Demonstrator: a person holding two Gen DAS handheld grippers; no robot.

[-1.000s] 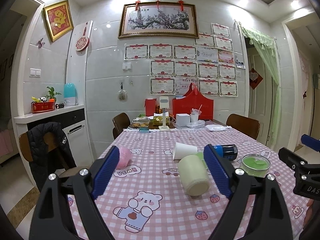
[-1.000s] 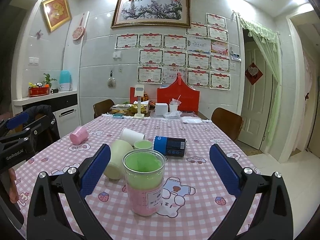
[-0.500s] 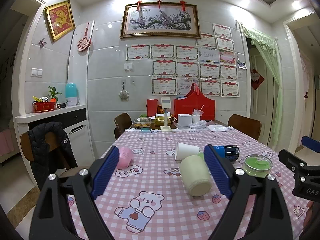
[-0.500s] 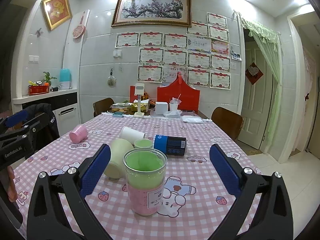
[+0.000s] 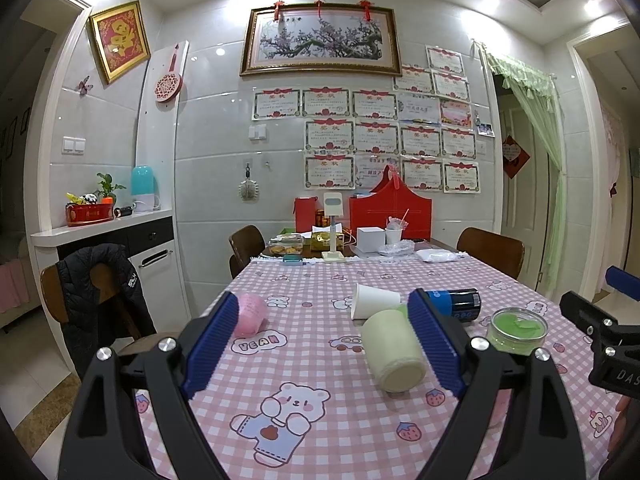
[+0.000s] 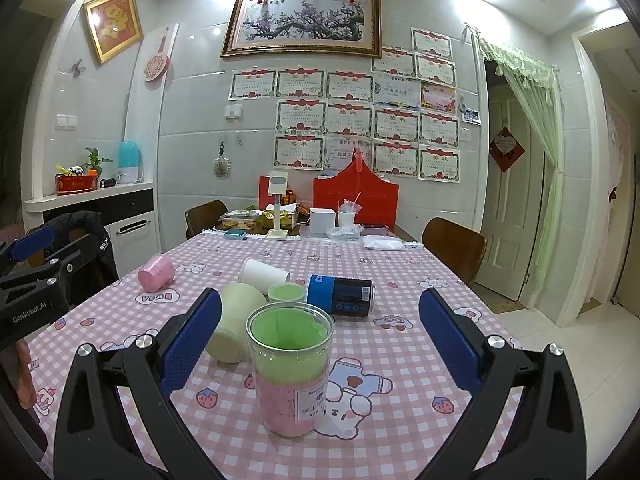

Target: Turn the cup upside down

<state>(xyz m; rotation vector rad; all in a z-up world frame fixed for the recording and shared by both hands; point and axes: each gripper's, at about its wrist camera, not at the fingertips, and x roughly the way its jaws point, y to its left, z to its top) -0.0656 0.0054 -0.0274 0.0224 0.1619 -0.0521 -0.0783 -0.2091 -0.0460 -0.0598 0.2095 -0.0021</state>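
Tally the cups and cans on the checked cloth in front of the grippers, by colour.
Pink cup: 1
White cup: 1
Cream cup: 1
Small green cup: 1
Clear cup, green and pink inside: 1
Blue and black can: 1
Total: 6

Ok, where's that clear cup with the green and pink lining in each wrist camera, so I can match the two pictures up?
Left wrist view: the clear cup stands upright at the right, just past the left gripper's right finger.
Right wrist view: it stands at lower center, between the open fingers of the right gripper.
Shared landmark: the cream cup lying on its side.
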